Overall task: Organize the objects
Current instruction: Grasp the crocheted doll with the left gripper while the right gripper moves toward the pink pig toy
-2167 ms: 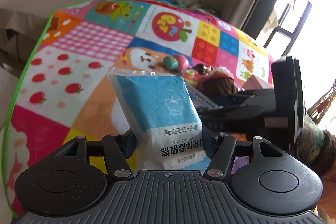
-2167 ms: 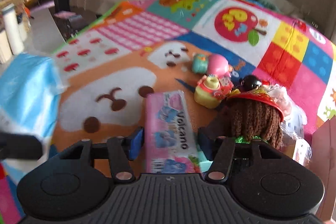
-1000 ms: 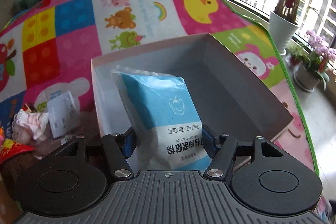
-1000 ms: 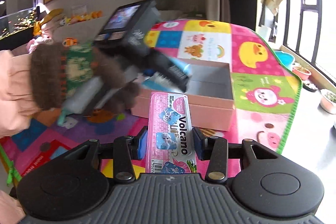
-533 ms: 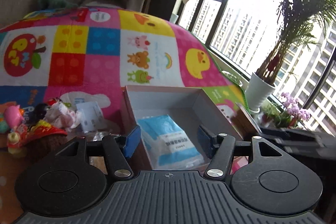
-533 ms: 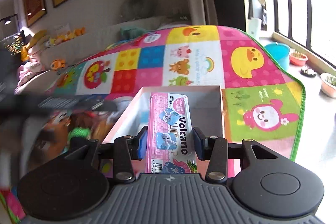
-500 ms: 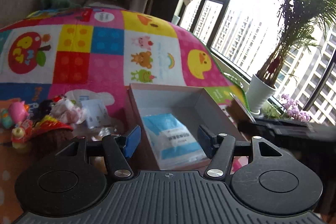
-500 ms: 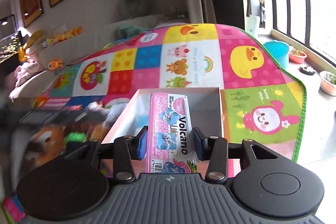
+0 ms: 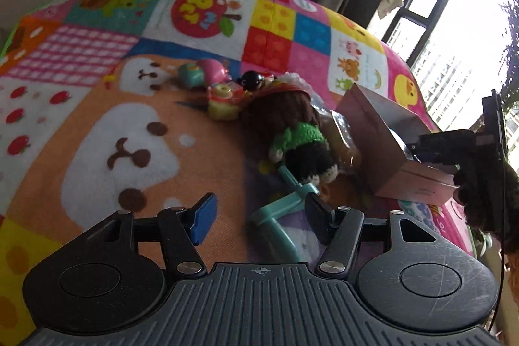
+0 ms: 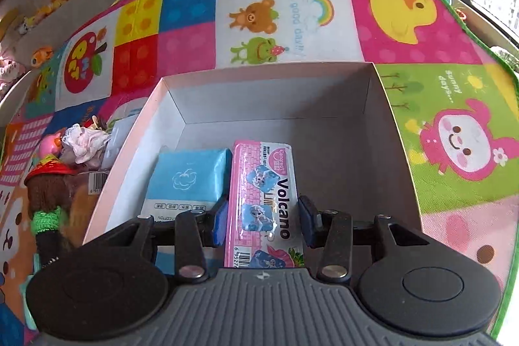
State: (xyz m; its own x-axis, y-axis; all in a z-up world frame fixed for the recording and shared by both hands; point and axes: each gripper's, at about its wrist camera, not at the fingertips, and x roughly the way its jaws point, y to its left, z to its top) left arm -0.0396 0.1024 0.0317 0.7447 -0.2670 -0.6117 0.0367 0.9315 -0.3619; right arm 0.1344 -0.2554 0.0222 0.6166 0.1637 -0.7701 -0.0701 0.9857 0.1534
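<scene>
Left gripper [image 9: 258,213] stands half open and empty above the play mat [image 9: 97,119], a teal plastic toy [image 9: 282,216] lying below its jaws. Right gripper [image 10: 261,222] clamps the pink Volcano pack [image 10: 262,200] by its long edges inside the box [image 10: 402,151], beside the blue cotton pack [image 10: 188,177]. The pack looks light, slightly crushable and glossy: the edge grip suits it.

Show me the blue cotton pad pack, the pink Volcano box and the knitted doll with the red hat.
blue cotton pad pack [image 10: 188,177], right wrist view, its blue front face
pink Volcano box [image 10: 262,200], right wrist view, its printed top
knitted doll [image 9: 285,115], left wrist view, its brown hair
</scene>
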